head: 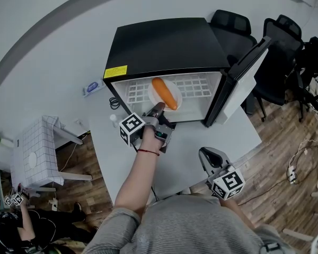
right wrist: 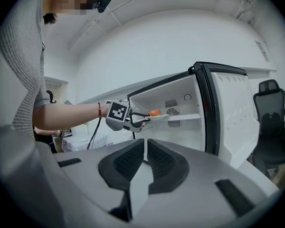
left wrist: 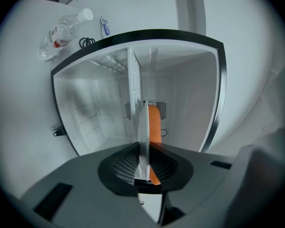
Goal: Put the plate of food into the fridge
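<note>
A white plate [head: 160, 85] carrying a long orange piece of food [head: 166, 93] is at the mouth of the open black fridge [head: 164, 44], over its white wire shelf [head: 201, 86]. My left gripper [head: 158, 110] is shut on the plate's near rim. In the left gripper view the plate [left wrist: 143, 137] shows edge-on between the jaws, with the food [left wrist: 155, 125] beside it. The right gripper view shows the plate [right wrist: 162, 117] level with the shelf's front edge; whether it rests there I cannot tell. My right gripper [head: 209, 155] hangs back near the table's front right, shut and holding nothing.
The fridge door [head: 244, 73] stands open to the right. A clear water bottle [left wrist: 61, 32] and a black cable [head: 115, 103] lie on the white table [head: 201, 136] left of the fridge. Black office chairs [head: 286, 41] stand behind the door. A small tiled table [head: 37, 152] is at the left.
</note>
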`<state>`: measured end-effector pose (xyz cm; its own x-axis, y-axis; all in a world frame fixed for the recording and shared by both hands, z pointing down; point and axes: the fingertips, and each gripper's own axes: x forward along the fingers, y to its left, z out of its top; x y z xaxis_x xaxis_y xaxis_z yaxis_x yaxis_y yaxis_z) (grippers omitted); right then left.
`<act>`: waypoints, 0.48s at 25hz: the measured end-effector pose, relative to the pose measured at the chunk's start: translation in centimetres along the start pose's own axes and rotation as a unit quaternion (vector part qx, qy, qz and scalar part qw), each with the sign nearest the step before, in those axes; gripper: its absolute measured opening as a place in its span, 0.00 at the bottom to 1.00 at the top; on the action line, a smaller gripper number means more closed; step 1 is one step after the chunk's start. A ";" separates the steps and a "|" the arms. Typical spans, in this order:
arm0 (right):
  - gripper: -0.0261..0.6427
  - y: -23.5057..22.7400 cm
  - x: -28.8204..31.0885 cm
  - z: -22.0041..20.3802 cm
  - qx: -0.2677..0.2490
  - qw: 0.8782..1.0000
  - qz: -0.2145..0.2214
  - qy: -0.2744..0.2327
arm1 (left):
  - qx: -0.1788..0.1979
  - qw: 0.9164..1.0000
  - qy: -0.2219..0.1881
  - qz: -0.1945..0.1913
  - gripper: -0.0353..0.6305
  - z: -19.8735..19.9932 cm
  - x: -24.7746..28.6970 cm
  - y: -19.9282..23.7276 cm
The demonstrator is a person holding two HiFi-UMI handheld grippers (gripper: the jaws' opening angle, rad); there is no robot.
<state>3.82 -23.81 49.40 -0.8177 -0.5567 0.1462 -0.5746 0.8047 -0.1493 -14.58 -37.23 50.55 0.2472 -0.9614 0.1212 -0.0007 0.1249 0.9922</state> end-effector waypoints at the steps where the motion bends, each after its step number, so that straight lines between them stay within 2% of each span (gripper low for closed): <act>1: 0.06 0.0 0.0 0.0 0.000 1.000 0.000 0.000 | 0.001 1.000 -0.003 -0.002 0.15 0.1 0.2 -0.2; 6: 0.06 -0.1 0.0 0.0 0.001 1.000 0.001 0.001 | 0.014 1.000 -0.026 -0.005 0.15 1.0 1.4 -1.3; 9: 0.06 -0.2 -0.1 -0.2 0.002 1.000 0.000 0.003 | 0.036 0.999 -0.027 0.025 0.15 1.5 2.1 -1.2; 12: 0.06 -0.4 -0.2 -0.4 0.006 1.000 -0.001 0.004 | 0.086 0.993 -0.023 0.072 0.16 1.9 2.4 -0.7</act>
<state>4.19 -23.93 49.83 -0.8165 -0.5565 0.1538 -0.5763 0.8013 -0.1605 -15.85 -40.13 50.17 0.1887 -0.9469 0.2605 -0.1989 0.2229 0.9543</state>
